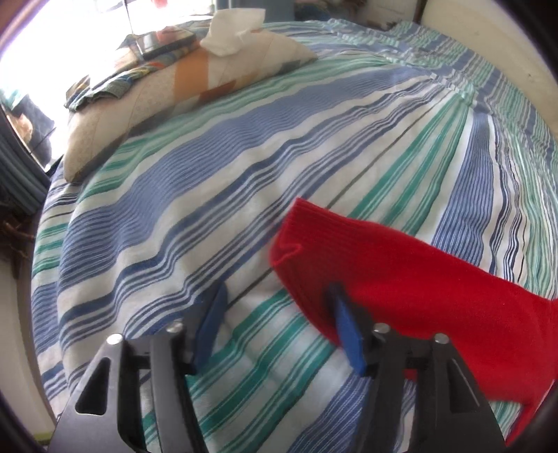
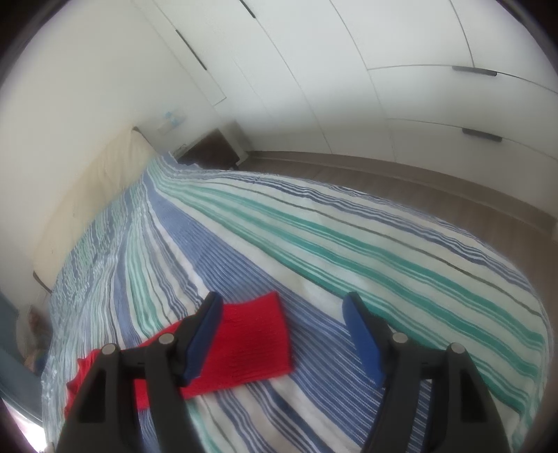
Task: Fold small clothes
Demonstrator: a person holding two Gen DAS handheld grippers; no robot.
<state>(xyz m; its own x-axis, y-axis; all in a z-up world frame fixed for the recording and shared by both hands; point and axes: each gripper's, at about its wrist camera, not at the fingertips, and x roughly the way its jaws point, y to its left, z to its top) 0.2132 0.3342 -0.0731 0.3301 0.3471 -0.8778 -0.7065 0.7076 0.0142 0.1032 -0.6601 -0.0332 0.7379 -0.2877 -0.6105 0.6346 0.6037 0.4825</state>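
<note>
A big bed point(image 1: 244, 195) fills the left wrist view. It has a striped cover in blue, green and white. At the far left corner of the bed lies a pillow point(image 1: 167, 94) with patches of colour. A white tissue point(image 1: 232, 31) sticks up from a pack on top of the pillow. Just left of it sits a dark flat box point(image 1: 164, 43).

The left gripper point(image 1: 277, 306) points down at the cover near the close edge of the bed. Its two blue pads stand wide apart. Only striped cover shows in the gap between them. The pad on the right side point(image 1: 348, 334) shows in front of the edge of the red sock point(image 1: 401, 289), but nothing is pinched.

The red sock lies flat on the cover near the close edge of the bed. Its ribbed open end points up and to the left in this view. The rest of it runs off to the lower right.

In the right wrist view, a cream headboard point(image 2: 90, 202) runs along the left edge of the bed. White cupboard doors point(image 2: 383, 69) with dark handles stand past the far side, across a strip of wood floor point(image 2: 401, 181).

The right gripper point(image 2: 282, 317) is also spread open, and it holds nothing. The sock point(image 2: 251, 345) lies below it, partly behind the left pad point(image 2: 205, 334), and its ribbed end reaches into the gap. The right pad point(image 2: 362, 338) hangs over bare striped cover.
</note>
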